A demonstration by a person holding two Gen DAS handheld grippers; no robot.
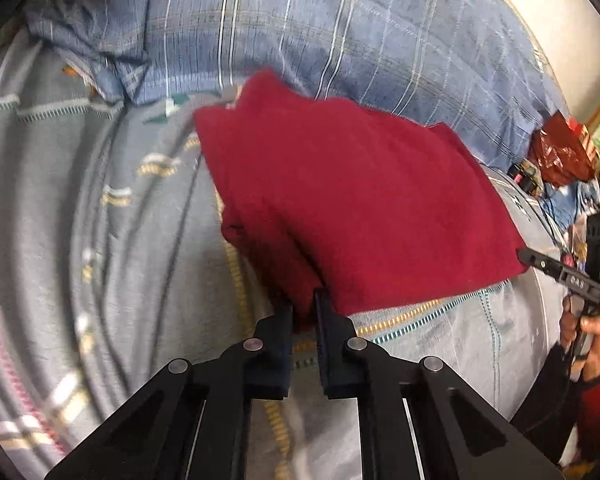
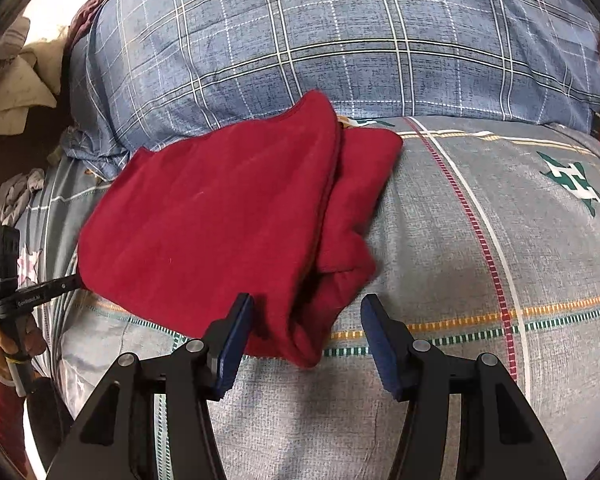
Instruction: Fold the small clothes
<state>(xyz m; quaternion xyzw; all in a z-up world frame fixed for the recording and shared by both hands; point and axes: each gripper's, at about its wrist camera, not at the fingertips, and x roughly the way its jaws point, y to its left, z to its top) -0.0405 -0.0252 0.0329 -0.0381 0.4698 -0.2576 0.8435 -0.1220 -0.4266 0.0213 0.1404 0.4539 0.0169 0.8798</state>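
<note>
Left gripper point(image 1: 303, 300) is pinched tight on the near corner of the red garment point(image 1: 352, 204), which lies folded on the bed point(image 1: 100, 240). Right gripper point(image 2: 306, 320) stands parted, the other near corner between its jaws, unclamped. Cloth runs toward twelve o'clock; both hands equally close.

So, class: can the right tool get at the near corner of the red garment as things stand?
Probably yes: the right tool is open with the red garment's near corner lying between its fingers, nothing covering it.
</note>
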